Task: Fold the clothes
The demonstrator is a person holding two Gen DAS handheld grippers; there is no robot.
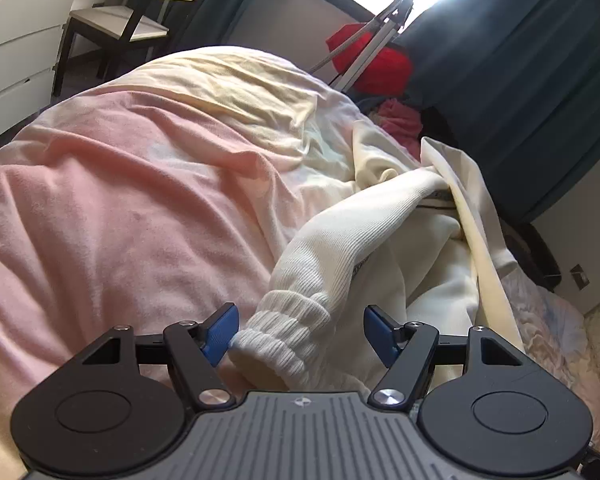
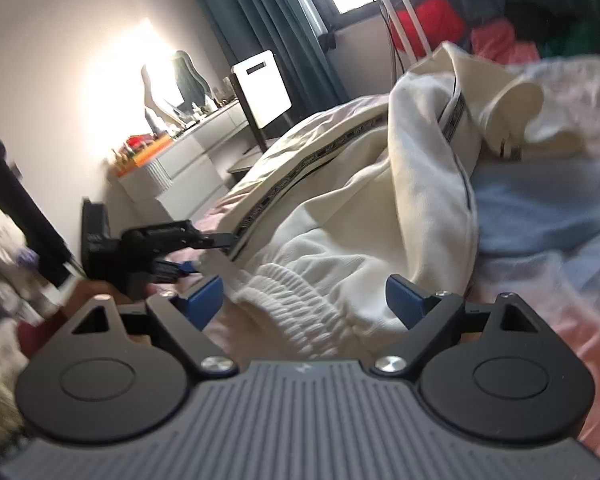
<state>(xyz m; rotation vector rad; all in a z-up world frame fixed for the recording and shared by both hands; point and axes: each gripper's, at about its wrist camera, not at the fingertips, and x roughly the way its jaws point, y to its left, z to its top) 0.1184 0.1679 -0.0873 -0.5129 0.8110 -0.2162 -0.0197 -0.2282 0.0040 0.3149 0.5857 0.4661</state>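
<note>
Your left tongs [image 1: 298, 334] stand spread over the pink blanket [image 1: 112, 200] on the bed. A ribbed white cuff [image 1: 284, 328] of the cream sweatpants [image 1: 432, 280] lies between the blue pads [image 1: 220, 334]; the left pad touches the cuff's edge and the right pad is clear of it, so nothing is pinched.

Your right tongs [image 2: 304, 300] are spread wide as well. The gathered elastic waistband [image 2: 300, 300] of the same sweatpants [image 2: 380, 200] lies between the blue pads [image 2: 206, 300], and neither pad presses on it. The garment is heaped loosely on the bed, with a dark printed stripe [image 2: 268, 200] running along one leg. In the right wrist view your left tongs [image 2: 180, 248] show at the left, beside the stripe. A white dresser [image 2: 188, 160] stands beyond the bed.
</note>
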